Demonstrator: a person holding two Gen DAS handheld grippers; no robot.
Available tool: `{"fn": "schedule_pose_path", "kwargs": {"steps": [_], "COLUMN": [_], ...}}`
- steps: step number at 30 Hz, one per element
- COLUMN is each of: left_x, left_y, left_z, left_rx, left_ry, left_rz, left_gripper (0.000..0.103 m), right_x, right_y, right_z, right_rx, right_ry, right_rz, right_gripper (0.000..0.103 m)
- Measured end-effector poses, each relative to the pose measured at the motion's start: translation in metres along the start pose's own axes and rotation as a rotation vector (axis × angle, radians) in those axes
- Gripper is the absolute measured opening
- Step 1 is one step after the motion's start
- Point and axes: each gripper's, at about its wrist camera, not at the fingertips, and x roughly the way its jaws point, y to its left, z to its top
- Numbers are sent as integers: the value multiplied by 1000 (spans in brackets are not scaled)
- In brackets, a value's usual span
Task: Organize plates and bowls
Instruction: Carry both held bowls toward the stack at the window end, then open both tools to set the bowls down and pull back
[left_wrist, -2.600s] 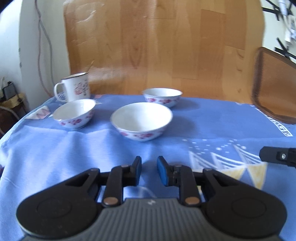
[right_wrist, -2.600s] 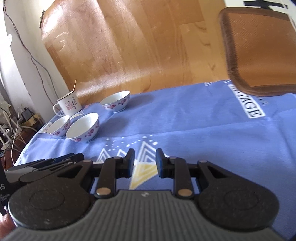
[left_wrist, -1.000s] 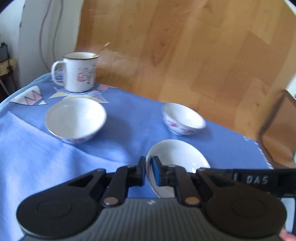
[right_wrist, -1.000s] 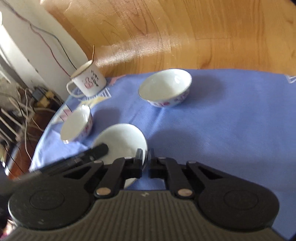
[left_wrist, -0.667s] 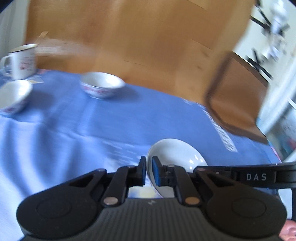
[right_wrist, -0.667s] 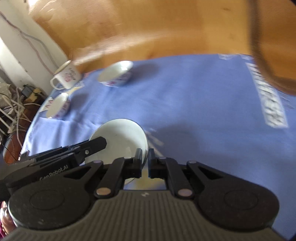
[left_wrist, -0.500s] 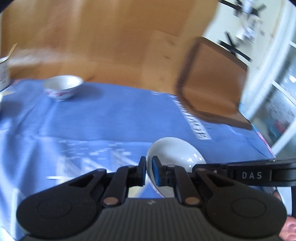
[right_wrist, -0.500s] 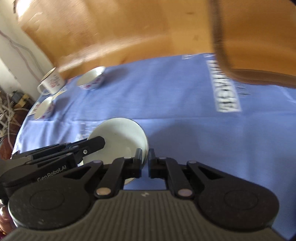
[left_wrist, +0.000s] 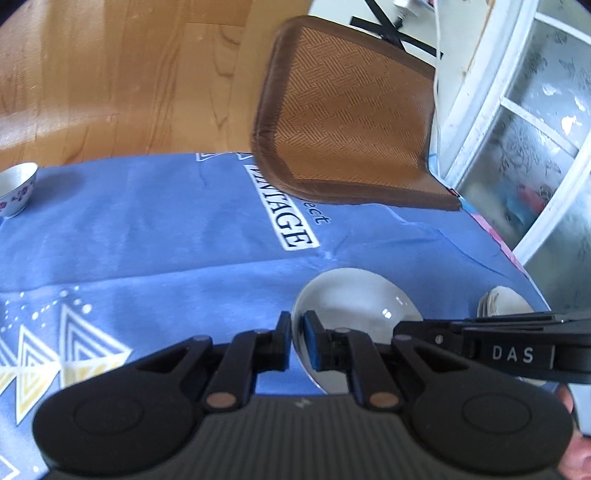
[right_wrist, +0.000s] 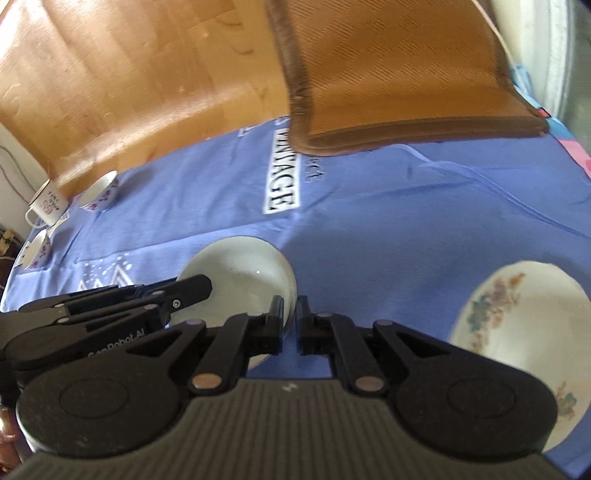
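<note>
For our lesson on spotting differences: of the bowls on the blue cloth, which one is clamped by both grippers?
The plain white bowl, pinched at opposite rims by the left gripper and right gripper. The small bowls stand untouched at the table's far end.

The left gripper (left_wrist: 297, 341) is matte black, with a ribbed grey housing at the near edge flanked by two round black discs. Copper-coloured rivets pin its two angular linkage arms. Its fingers (left_wrist: 311, 341) carry blue pads on their inner faces. The right gripper (right_wrist: 290, 319) has the same build, with black fingers. Its side bears white "DAS" lettering; the left one's side reads "GenRobot.AI".
</note>
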Motion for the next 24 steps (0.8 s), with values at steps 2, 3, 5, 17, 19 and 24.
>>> {"fn": "schedule_pose_path", "kwargs": {"steps": [2, 3, 5, 17, 19, 24], "left_x": [1, 2, 5, -33, -40, -51], "left_y": [-4, -6, -10, -8, -4, 7], "left_z": [1, 2, 5, 3, 1, -7], "left_rx": [8, 11, 17, 107, 115, 118], "left_ry": [-4, -5, -7, -160, -180, -210], "left_rz": [8, 11, 17, 132, 156, 195], "left_gripper": [9, 9, 9, 16, 16, 16], "right_x": [0, -1, -2, -28, -35, -37], "right_y": [-6, -9, -11, -1, 6, 26], "right_z": [0, 0, 0, -1, 0, 2], "right_rx": [12, 14, 10, -64, -86, -127], "right_ry": [0, -3, -13, -152, -184, -196], "right_rz": [2, 3, -1, -29, -25, 13], "right_gripper": [9, 9, 9, 15, 15, 15]}}
